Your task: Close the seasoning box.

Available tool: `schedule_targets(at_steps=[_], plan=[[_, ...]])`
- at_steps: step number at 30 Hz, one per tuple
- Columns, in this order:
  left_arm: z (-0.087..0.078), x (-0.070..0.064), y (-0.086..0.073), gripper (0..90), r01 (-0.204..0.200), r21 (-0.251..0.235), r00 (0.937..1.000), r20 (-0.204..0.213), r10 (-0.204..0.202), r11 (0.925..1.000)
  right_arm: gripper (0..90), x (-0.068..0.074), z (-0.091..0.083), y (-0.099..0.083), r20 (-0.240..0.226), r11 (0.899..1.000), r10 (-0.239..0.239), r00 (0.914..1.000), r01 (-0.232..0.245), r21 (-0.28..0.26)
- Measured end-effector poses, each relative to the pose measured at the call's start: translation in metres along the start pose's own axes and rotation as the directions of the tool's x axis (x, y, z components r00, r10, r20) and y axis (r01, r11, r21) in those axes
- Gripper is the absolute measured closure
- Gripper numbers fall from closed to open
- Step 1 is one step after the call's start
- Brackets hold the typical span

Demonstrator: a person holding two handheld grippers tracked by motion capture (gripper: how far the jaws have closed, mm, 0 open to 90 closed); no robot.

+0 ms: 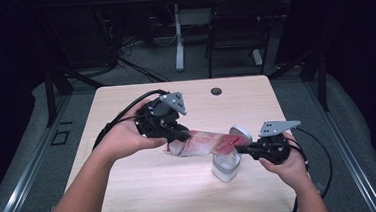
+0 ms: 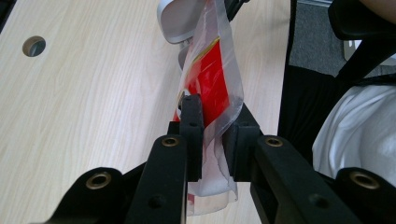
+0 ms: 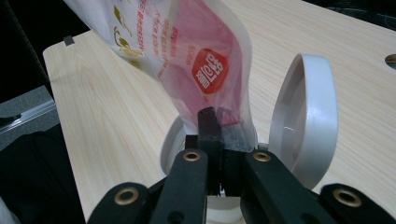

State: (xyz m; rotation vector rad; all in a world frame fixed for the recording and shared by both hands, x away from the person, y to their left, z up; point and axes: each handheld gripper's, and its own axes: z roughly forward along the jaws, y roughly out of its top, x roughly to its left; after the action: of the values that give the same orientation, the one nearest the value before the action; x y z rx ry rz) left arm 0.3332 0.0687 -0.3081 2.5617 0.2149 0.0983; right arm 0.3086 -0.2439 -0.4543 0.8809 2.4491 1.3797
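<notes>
Running left-right (near level), pouch clamped by L gripper & R gripper.

I see a pale wood-grain table with a small round hole near its far edge. One white container stands on it toward the near right corner, its hinged lid apparently swung open.

Pouch print: too blurred to read.
Container opening: hidden behind pouch and right gripper.
Pouch contents: cannot tell.
</notes>
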Motion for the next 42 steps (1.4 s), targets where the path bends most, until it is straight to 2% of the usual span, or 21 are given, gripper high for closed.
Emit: schedule_targets(at_steps=[24,42], plan=[[0.000,0.001,0.003,79.9,-0.007,-0.012,1.0000,0.005,0.007,0.9999,89.3,0.000,-0.007,-0.001,0.000,1.000,0.007,1.0000,-0.007,-0.017],[0.002,-0.001,0.010,79.8,-0.020,-0.009,0.9998,0.009,0.020,0.9998,89.1,0.000,-0.011,-0.003,0.008,1.000,-0.006,1.0000,0.006,-0.002]])
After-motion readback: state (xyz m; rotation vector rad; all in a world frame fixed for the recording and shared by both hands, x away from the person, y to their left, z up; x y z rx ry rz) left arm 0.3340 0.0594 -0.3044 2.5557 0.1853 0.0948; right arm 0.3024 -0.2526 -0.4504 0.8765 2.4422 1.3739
